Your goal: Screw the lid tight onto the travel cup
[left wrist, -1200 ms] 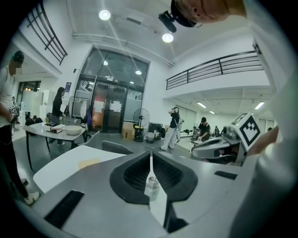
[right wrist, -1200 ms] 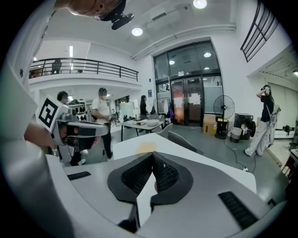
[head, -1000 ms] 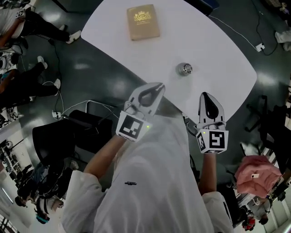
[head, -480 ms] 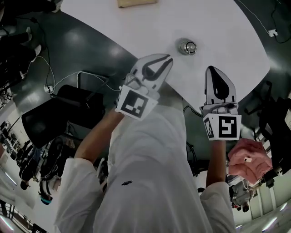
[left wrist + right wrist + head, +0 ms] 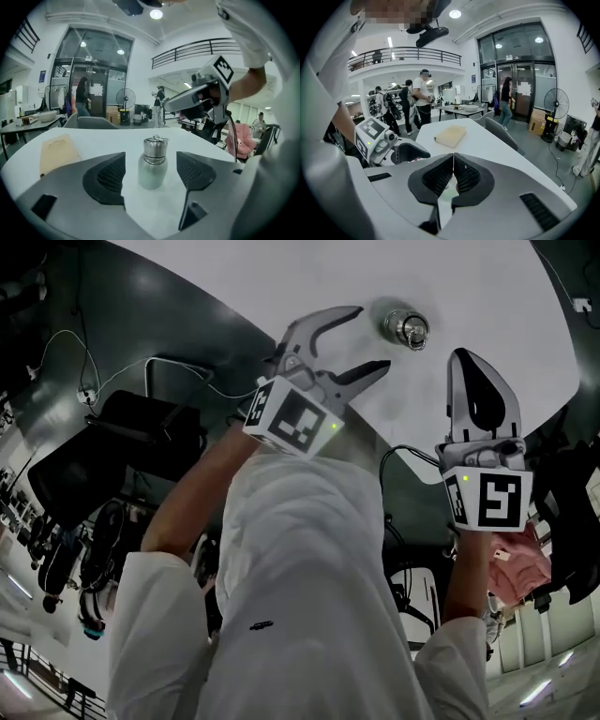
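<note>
The silver travel cup stands upright on the white table, its metal lid with a ring handle on top. My left gripper points at it from the near side. Its jaws are opening, and the cup stands a little ahead of the gap, touching neither pad. My right gripper hovers to the cup's right, shut with nothing in it. In the right gripper view the closed jaws hide most of the cup, and the left gripper shows at left.
A tan book lies farther back on the table. A dark chair and white cables sit on the floor to the left. A pink bundle lies at the right. People stand in the hall behind.
The left gripper's jaws have gone from shut to wide apart. Both grippers have closed in on the cup. The head view has tipped down, losing the book.
</note>
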A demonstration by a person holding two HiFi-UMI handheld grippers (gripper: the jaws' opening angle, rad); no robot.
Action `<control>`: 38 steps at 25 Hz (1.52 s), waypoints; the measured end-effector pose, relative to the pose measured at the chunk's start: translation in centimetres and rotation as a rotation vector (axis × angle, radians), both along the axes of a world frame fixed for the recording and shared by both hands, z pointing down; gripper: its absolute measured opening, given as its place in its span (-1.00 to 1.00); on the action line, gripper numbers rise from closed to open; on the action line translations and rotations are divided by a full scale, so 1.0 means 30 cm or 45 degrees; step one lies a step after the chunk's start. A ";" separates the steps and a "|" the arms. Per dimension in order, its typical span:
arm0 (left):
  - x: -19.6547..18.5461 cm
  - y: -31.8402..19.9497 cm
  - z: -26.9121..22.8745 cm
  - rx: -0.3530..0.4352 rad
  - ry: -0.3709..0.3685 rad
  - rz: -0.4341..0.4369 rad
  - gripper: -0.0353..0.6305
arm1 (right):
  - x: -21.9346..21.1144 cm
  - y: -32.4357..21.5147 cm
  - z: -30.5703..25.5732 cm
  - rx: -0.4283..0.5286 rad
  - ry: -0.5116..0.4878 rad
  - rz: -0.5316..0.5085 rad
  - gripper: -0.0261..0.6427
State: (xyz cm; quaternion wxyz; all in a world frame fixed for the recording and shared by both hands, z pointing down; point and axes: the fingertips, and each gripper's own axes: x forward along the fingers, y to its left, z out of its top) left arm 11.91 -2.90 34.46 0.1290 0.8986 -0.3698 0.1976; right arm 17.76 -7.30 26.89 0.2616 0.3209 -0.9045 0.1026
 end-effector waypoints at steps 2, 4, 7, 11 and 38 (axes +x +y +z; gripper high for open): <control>0.018 -0.014 0.030 0.015 -0.020 0.054 0.09 | -0.021 -0.014 0.002 0.007 0.022 -0.053 -0.92; 0.033 -0.027 0.066 0.029 -0.048 0.111 0.13 | -0.042 -0.029 0.008 0.009 0.045 -0.107 -0.92; 0.048 -0.041 0.119 0.034 -0.071 0.171 0.18 | -0.056 -0.044 0.028 -0.014 0.078 -0.160 -0.89; 0.054 -0.049 0.162 0.074 -0.069 0.218 0.20 | -0.068 -0.043 0.047 -0.007 0.150 -0.224 -0.72; 0.112 -0.106 0.240 0.217 -0.001 0.339 0.19 | -0.165 0.044 0.193 -0.342 0.425 -0.741 -0.34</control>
